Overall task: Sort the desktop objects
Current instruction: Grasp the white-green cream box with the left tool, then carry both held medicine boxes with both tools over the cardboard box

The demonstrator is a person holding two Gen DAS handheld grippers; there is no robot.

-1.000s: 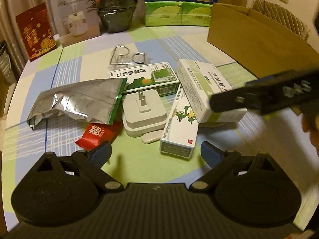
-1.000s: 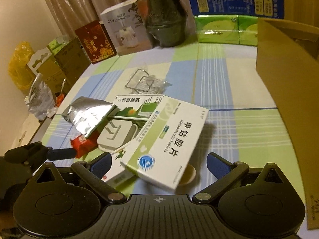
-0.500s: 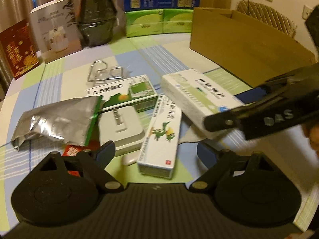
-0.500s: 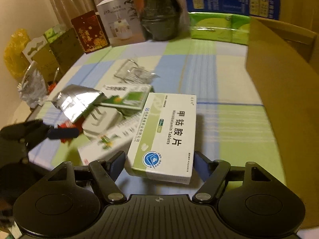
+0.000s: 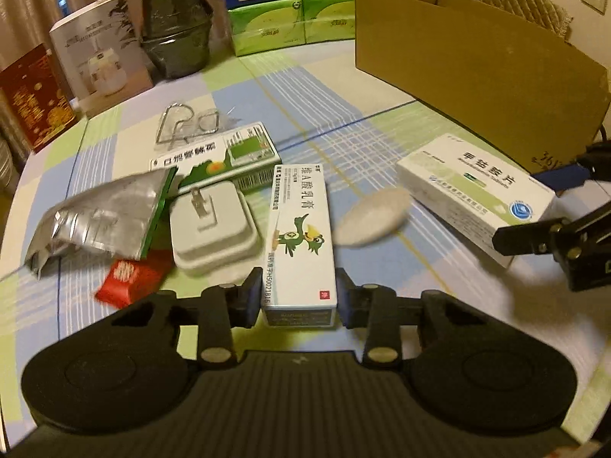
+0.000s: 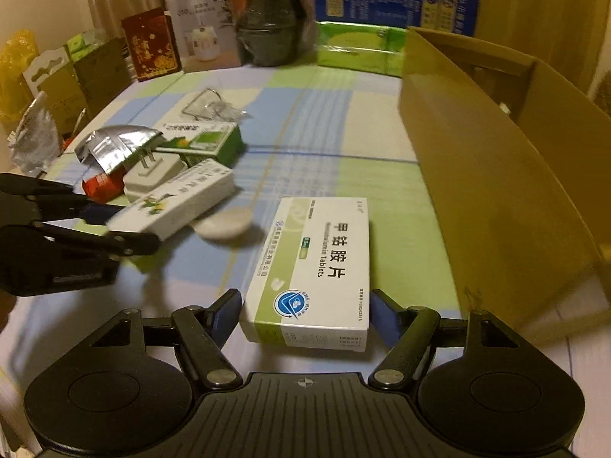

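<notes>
Clearly paired up: cartoon-bird ointment box (image 5: 299, 236) pinched at its near end by left gripper (image 5: 298, 297), tablets box (image 6: 311, 271) clamped in right gripper (image 6: 305, 315), both just above checked tablecloth (image 6: 305, 122), presumably bound for cardboard box (image 6: 496, 175) beside.

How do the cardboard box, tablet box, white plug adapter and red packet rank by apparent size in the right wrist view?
1. cardboard box
2. tablet box, though it is nearest the camera, which inflates it
3. white plug adapter
4. red packet, mostly hidden, so unsure
</notes>
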